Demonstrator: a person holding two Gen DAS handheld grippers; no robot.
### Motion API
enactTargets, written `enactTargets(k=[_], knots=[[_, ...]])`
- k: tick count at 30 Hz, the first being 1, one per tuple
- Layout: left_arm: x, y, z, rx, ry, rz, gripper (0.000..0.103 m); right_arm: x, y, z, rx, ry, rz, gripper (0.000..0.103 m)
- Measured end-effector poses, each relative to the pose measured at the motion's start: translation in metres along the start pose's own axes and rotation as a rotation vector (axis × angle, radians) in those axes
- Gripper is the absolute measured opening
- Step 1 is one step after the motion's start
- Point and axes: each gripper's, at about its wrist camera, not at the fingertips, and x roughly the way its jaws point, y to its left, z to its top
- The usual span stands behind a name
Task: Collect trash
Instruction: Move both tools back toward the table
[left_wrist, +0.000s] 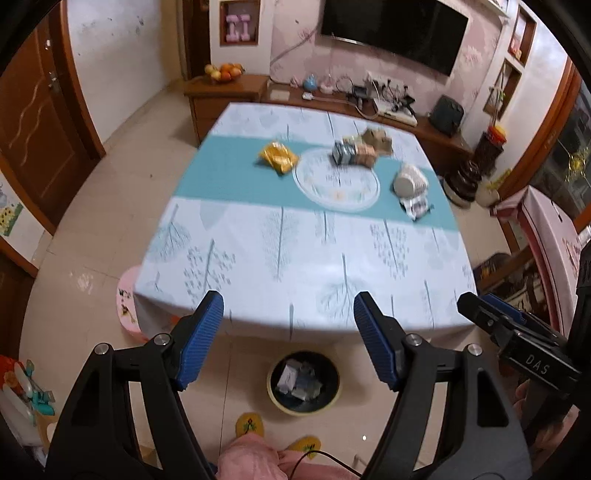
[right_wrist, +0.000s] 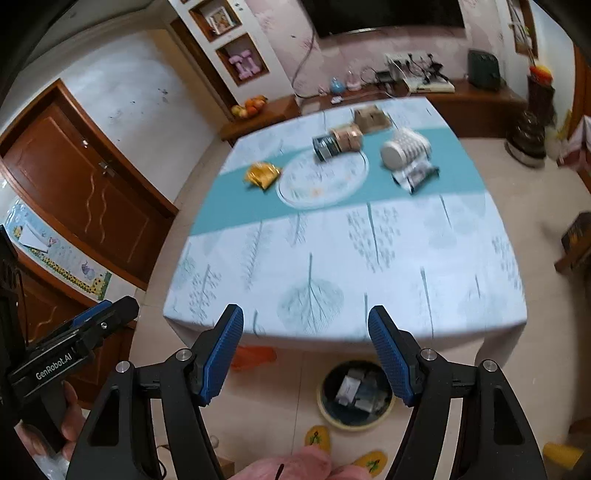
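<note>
We hold left gripper (left_wrist: 288, 314) & right gripper (right_wrist: 306, 326) w/ jaws spread, nothing in either. Yellow wrapper (left_wrist: 277, 157) sits on table (left_wrist: 306, 266) approx 11 o'clock of plate (left_wrist: 336, 184); trash bin (left_wrist: 303, 384) on floor below, prob. holding packets.

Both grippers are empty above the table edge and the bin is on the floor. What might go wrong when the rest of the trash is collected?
1. The paper cup lies on its side over a wrapper; a nudge may roll it off the table.
2. The yellow packet touches the plate; a careless grab may drag the plate.
3. The bin sits low by the table edge; a high drop may miss it.
</note>
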Motion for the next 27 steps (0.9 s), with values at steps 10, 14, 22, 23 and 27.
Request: enactTargets(k=[10,14,22,23,27], knots=[[-0.009,0.010,0.065,0.042,-0.059,0.027,0.071,0.000,0.017,0.077,-0.051,-0.044,0.007,0.078],[0.016,0.021,0.103,0.059,-0.035,-0.007,0.071,0.019,0.019,0.115,-0.021,-0.051,0.003,0.082],[0.134,0.051,0.196,0.127,0.071,-0.085,0.071,0.095,0.015,0.205,0.077,-0.029,-0.061,0.083],[0.151,0.053,0.206,0.137,0.092,-0.095,0.071,0.109,0.013,0.217,0.101,-0.022,-0.071,0.083],[0.229,0.057,0.243,0.185,0.190,-0.130,0.071,0.170,0.001,0.264,0.234,0.010,-0.107,0.083]])
